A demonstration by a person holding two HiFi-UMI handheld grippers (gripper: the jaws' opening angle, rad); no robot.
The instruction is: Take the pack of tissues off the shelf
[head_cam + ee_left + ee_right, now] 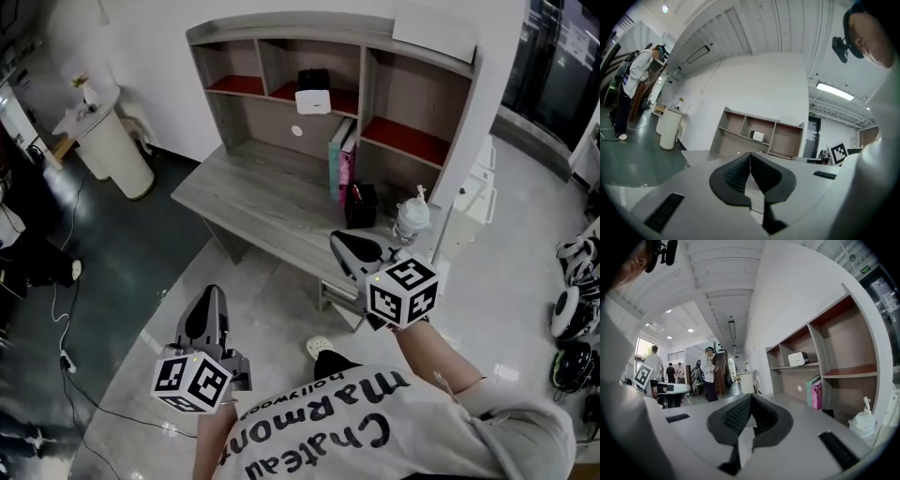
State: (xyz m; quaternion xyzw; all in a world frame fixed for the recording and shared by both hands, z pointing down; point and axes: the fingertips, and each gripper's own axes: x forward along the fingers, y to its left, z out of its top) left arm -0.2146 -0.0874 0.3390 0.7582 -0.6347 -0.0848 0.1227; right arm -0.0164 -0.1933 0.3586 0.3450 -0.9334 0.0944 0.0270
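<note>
Grippers: two, each with a marker cube.
Left gripper: the left gripper is over the pale floor, short of the desk; its fingers are pressed together with nothing between them.
Right gripper: the right gripper is at the front edge of the grey wooden desk; its jaws are together and empty.
Task item: one white rectangular pack of tissues.
Location: middle upper compartment of the grey shelf unit, on a red shelf board, well apart from both grippers.
Orientation: lying flat, its long axis side to side along the shelf and its broad white face toward the room. A dark part shows above it — I cannot tell whether that is its own top.
Red boards: three visible.
Books: two upright, one teal book and one pink book, touching.
Other items: one black square holder, one clear plastic bottle, one white round bin.
</note>
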